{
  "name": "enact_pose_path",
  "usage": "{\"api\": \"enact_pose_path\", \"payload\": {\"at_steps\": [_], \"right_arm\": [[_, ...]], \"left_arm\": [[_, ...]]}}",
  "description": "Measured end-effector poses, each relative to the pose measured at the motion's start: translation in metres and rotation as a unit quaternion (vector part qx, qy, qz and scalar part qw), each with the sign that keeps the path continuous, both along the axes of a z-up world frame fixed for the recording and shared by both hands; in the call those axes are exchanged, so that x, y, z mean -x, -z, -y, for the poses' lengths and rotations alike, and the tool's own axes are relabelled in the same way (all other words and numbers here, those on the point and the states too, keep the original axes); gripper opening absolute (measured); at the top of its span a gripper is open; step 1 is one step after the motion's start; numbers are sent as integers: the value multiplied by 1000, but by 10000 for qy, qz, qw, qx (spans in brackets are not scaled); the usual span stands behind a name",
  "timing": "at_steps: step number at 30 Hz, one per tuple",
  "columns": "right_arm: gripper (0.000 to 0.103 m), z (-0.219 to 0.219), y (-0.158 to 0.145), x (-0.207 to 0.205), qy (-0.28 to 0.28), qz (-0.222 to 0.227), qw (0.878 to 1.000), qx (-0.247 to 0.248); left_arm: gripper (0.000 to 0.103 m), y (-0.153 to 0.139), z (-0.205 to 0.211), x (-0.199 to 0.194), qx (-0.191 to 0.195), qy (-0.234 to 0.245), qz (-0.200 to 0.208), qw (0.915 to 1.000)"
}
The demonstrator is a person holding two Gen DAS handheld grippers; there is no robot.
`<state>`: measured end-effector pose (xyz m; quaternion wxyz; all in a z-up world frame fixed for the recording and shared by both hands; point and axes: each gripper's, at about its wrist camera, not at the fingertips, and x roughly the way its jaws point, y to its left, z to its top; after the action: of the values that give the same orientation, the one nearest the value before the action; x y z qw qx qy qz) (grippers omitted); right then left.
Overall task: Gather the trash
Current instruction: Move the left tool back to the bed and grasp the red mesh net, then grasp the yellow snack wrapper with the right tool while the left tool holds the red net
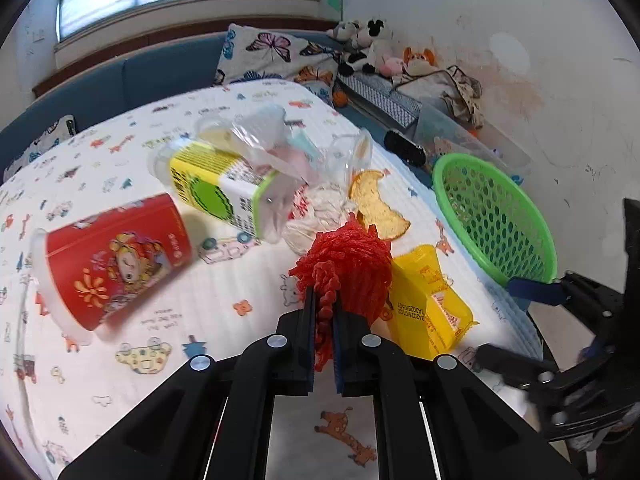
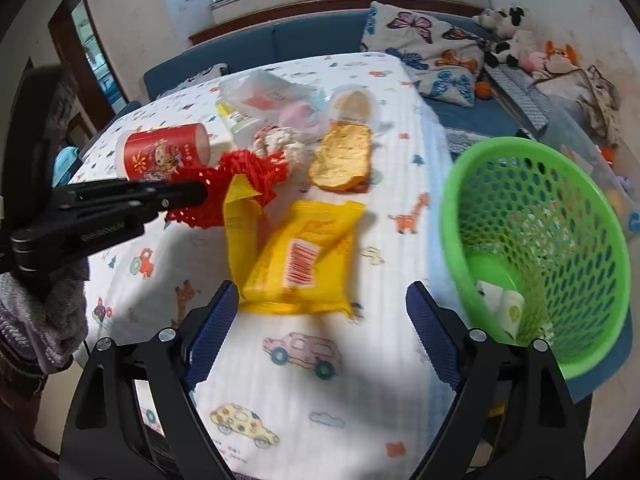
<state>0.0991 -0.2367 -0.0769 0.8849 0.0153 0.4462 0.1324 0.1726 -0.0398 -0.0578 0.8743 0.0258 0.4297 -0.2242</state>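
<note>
Left gripper (image 1: 323,308) clamped tight on the red mesh netting (image 1: 348,264), a strand pinched between both blue pads, the bunched bulk spilling out ahead of the fingertips. Right gripper (image 2: 320,312) spread wide, nothing between the pads, hovering just short of the yellow snack wrapper (image 2: 298,260). Wrapper lying flat on the patterned tablecloth (image 2: 304,380), near the table's right edge, one torn flap sticking up against the netting.

Green mesh basket (image 2: 536,240) sitting at the right edge of the table, tipped toward the camera, a small white and green carton (image 2: 506,306) already down at the bottom.

Farther up the table, toward the far edge: bitten slice of toast (image 2: 342,156) beyond the wrapper, crumpled tissue (image 2: 280,142) just beside it, clear plastic cup (image 2: 354,104) on its side behind the toast. Red paper cup (image 1: 116,260) tipped over toward the left edge, yellow and green bottle (image 1: 216,188) lying next to it, clear plastic bag (image 1: 256,136) draped over the bottle's upper end.

Blue bench (image 1: 160,68) past the far edge, butterfly pillow (image 1: 276,56) propped on it, plush toys (image 1: 368,48) piled in the corner.
</note>
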Motion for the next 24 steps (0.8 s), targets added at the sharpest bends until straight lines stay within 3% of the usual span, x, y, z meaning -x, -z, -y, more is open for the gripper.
{"api": "enact_pose_path", "payload": {"at_steps": [15,24], "right_arm": [[87,-19,32,-32,0,-388,9992,-62],[74,-17,34,-28,-16,-372,9993,-26]], "left_arm": [[7,-23,-25,6,166,-278,220,9992],[7,-27,-21,6,181,-276,257,9991]]}}
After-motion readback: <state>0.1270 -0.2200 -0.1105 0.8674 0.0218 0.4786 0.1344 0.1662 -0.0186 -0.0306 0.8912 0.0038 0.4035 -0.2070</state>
